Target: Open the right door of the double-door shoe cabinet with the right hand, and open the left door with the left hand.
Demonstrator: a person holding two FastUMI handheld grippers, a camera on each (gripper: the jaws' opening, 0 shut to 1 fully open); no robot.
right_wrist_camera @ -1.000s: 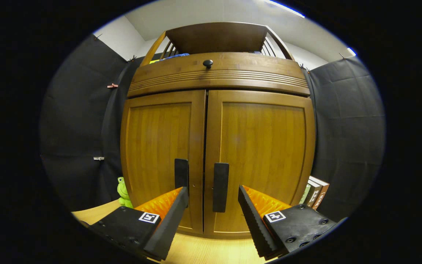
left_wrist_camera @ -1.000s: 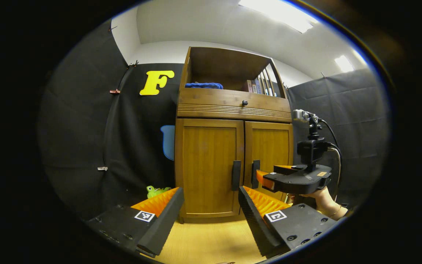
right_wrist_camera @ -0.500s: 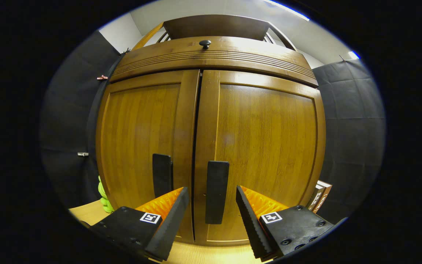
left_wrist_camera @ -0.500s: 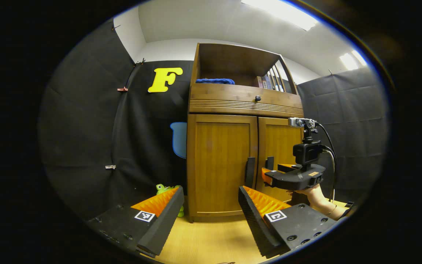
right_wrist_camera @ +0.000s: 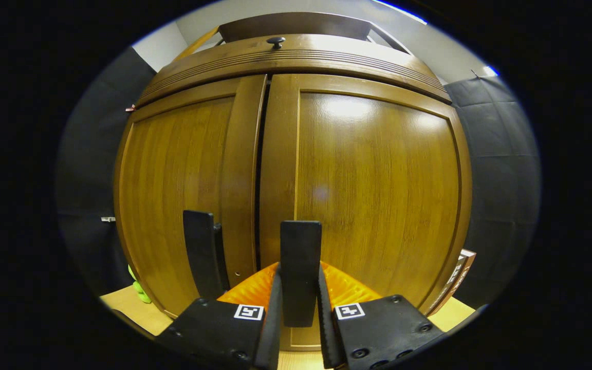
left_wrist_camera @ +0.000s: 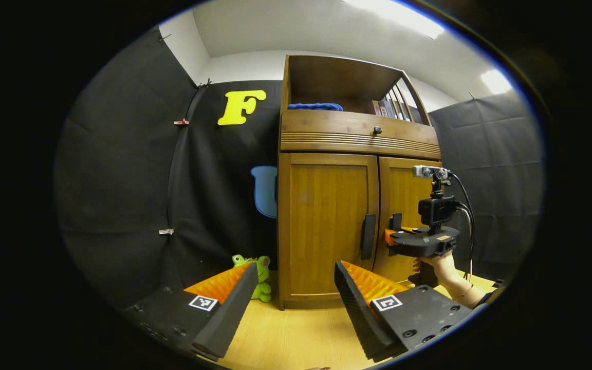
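Right tool (right_wrist_camera: 298, 308) clenched on right door handle (right_wrist_camera: 300, 267), lower centre of right gripper view, both fingers pressing. Right door (right_wrist_camera: 373, 195) and left door (right_wrist_camera: 183, 200) shut. Left tool (left_wrist_camera: 293, 303) released, jaws wide, well apart from shoe cabinet (left_wrist_camera: 327, 226) at frame centre.

The left gripper (left_wrist_camera: 292, 288) has black fingers with orange ribbed backs and square black-and-white tags (round screws beside them), like the right gripper (right_wrist_camera: 299, 303).
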